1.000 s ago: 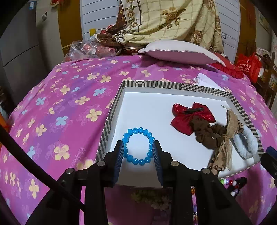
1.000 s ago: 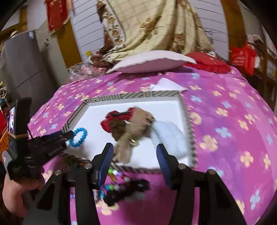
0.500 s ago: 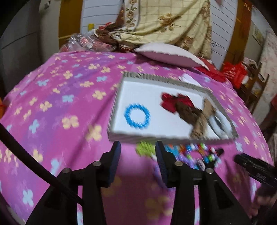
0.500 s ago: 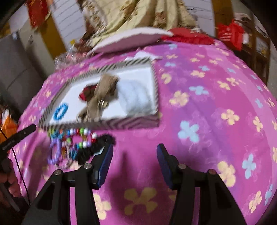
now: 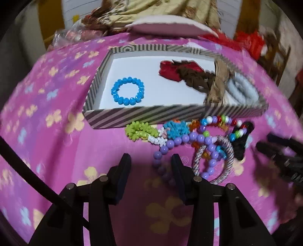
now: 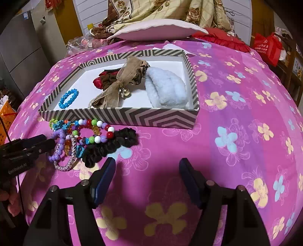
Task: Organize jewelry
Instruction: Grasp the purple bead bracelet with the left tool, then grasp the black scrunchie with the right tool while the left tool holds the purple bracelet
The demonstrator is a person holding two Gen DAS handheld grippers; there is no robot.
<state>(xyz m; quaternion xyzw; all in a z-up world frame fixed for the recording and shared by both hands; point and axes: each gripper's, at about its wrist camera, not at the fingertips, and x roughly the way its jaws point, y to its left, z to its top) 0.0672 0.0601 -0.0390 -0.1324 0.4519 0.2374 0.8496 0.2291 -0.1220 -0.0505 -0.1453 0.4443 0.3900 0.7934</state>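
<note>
A striped box (image 5: 151,113) (image 6: 121,117) lies on the pink flowered bedspread. In it lie a blue bead bracelet (image 5: 127,90) (image 6: 68,98), a red bow (image 5: 170,71), a brown scrunchie (image 5: 197,79), a tan ribbon bow (image 6: 121,83) and a pale blue fluffy scrunchie (image 6: 166,90). In front of the box lies a pile: a purple bead bracelet (image 5: 181,141) (image 6: 58,143), a multicolour bead string (image 6: 94,130), a silver bangle (image 5: 225,160), a green flower piece (image 5: 140,130) and a black scrunchie (image 6: 111,145). My left gripper (image 5: 150,164) is open just before the purple bracelet. My right gripper (image 6: 147,170) is open and empty, right of the pile.
A white pillow (image 6: 157,29), a floral blanket (image 6: 161,11) and a red cushion (image 6: 221,37) lie at the bed's far end. A red bag (image 6: 267,47) stands at the right. An orange basket (image 6: 5,117) stands off the bed's left side.
My left gripper has let go of the blue bracelet in the box and pulled back to the pile in front. My right gripper has drawn back from the box too.
</note>
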